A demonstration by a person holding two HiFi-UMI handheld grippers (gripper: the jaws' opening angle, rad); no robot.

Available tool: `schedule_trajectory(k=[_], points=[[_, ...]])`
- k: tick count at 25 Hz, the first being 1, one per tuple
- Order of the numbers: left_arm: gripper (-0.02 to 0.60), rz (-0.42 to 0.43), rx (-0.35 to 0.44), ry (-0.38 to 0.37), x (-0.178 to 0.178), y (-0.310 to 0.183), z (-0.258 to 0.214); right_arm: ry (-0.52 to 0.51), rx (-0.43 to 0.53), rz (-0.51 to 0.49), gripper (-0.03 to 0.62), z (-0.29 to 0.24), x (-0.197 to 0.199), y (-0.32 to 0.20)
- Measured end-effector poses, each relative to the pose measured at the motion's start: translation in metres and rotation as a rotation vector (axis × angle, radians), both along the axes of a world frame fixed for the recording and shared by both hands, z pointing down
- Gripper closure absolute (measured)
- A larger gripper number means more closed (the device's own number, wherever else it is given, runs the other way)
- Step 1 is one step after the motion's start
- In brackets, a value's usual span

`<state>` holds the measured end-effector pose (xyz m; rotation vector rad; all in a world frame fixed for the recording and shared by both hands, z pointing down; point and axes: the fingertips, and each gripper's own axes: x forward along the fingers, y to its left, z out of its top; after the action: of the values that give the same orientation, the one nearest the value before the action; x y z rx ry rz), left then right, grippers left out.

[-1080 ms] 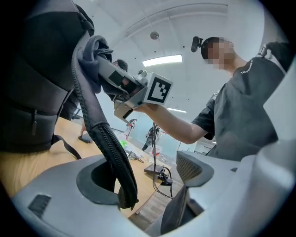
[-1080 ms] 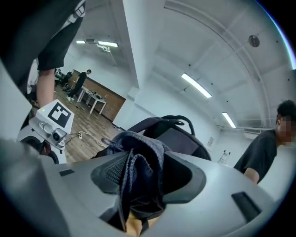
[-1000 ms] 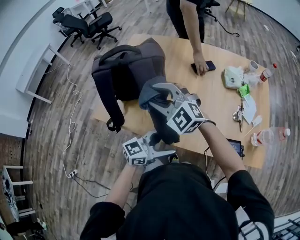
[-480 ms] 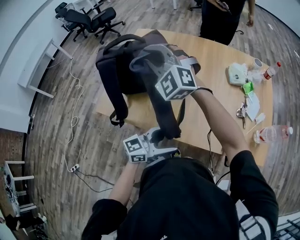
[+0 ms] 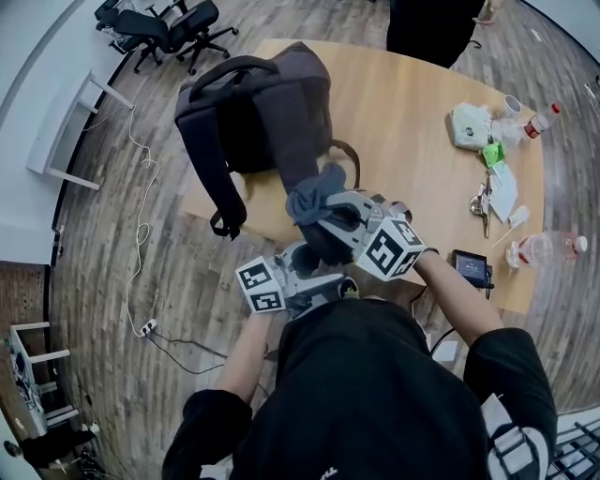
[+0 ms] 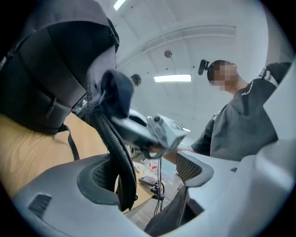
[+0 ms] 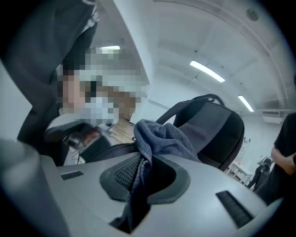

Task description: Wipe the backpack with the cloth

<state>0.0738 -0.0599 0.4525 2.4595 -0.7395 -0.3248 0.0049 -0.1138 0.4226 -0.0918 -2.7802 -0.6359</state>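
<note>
- Pinching one grey cloth [image 5: 314, 190], the right gripper [image 5: 333, 211] has its two jaws pressed together on the fabric; in the right gripper view the cloth [image 7: 162, 136] bunches above the gripper [image 7: 145, 167] and a tail of it hangs down through the jaws.
- One dark backpack [image 5: 253, 108] stands on the near left part of the single wooden table [image 5: 412, 141], its back panel facing the person and its top handle up.
- The cloth is held off the table, just in front of the backpack's lower right side; whether it touches the bag cannot be told from the head view, and the right gripper view shows the backpack [image 7: 212, 125] a little beyond the cloth.
- One padded black strap [image 6: 118, 152] runs down from the backpack [image 6: 51, 69] between the two jaws of the left gripper [image 6: 148, 172]. Those jaws are spread: the strap lies against one pad, and the other pad stands clear of it.
- In the head view the left gripper [image 5: 305, 267] sits low at the table's near edge, just beneath the right one.
- A second strap hangs off the backpack's left side, past the table edge.
- Two plastic bottles lie on the table's right side: one clear [image 5: 539, 251], one red-capped [image 5: 536, 120].
- One phone [image 5: 469, 268] lies near the right forearm.
- Two office chairs [image 5: 164, 26] stand on the floor beyond the table.
- One other person [image 5: 431, 28] stands at the far edge.
</note>
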Motion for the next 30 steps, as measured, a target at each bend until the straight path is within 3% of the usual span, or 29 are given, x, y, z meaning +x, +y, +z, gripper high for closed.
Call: schedule_trajectory(k=[2,5,7,12,14,16,21,23,24,25,27,30], points=[[0.187,-0.009,-0.030,0.022,-0.003,-0.002,0.004,0.019,-0.043,-0.013,0.553,0.021,0.016,0.020],[0.187,-0.013,-0.055,0.009,-0.006,0.001,0.011,0.007,-0.203,-0.022,0.553,0.035,0.033,0.035],[0.187,-0.026,-0.055,0.004,-0.010,0.001,0.013,0.057,-0.213,-0.062,0.553,0.048,0.041,0.047],[0.187,-0.055,-0.037,0.008,-0.019,0.002,0.013,0.322,-0.185,-0.214,0.553,0.096,0.061,0.084],[0.187,-0.062,-0.030,0.009,-0.021,0.002,0.012,0.370,-0.176,-0.242,0.553,0.103,0.062,0.091],[0.187,-0.069,-0.025,0.018,-0.021,0.001,0.011,0.346,-0.145,-0.214,0.553,0.099,0.056,0.087],[0.187,-0.081,-0.003,-0.039,-0.024,0.003,0.011,0.078,0.057,0.034,0.551,0.060,0.038,0.052],[0.187,-0.069,0.004,-0.062,-0.024,0.007,0.010,-0.005,0.071,0.128,0.549,0.046,0.036,0.040],[0.187,-0.062,0.007,-0.074,-0.023,0.009,0.010,-0.033,0.054,0.168,0.502,0.041,0.036,0.034],[0.187,-0.057,0.011,-0.085,-0.022,0.010,0.010,-0.044,0.031,0.187,0.401,0.039,0.034,0.029],[0.187,-0.056,0.012,-0.110,-0.022,0.010,0.012,-0.023,0.021,0.152,0.350,0.039,0.028,0.026],[0.187,-0.049,0.005,-0.151,-0.028,0.012,0.015,0.023,0.026,0.027,0.339,0.046,0.016,0.030]])
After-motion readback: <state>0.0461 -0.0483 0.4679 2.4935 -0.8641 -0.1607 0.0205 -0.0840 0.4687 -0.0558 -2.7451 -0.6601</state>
